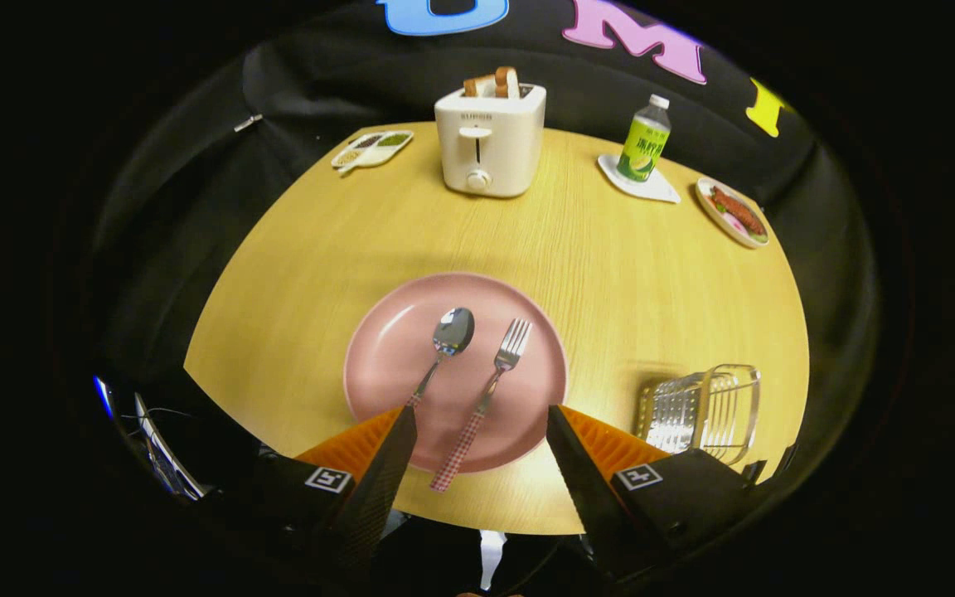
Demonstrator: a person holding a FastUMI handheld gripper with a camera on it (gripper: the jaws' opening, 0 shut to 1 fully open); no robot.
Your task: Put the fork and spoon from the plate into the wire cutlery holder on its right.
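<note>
Pink round ceramic plate [395, 365] near the wooden table's [610, 274] front edge carries a steel spoon [445, 344] and steel fork [490, 390], both light, stiff and slippery. Gripper [477, 423] hangs spread and empty; the fork's checked handle looks grippiest. Wire cutlery holder [705, 410] waits rightward.

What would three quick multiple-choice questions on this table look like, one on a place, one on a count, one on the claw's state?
1. Where is the wire cutlery holder?
A. right of the pink plate
B. behind the toaster
C. on the plate

2. How many utensils lie on the plate?
A. one
B. two
C. four

3. The claw is
A. shut on the fork
B. shut on the spoon
C. open

Answers: 1 A, it stands beside the plate's right rim. 2 B, spoon and fork. 3 C, fingers spread wide, pressing on nothing.
</note>
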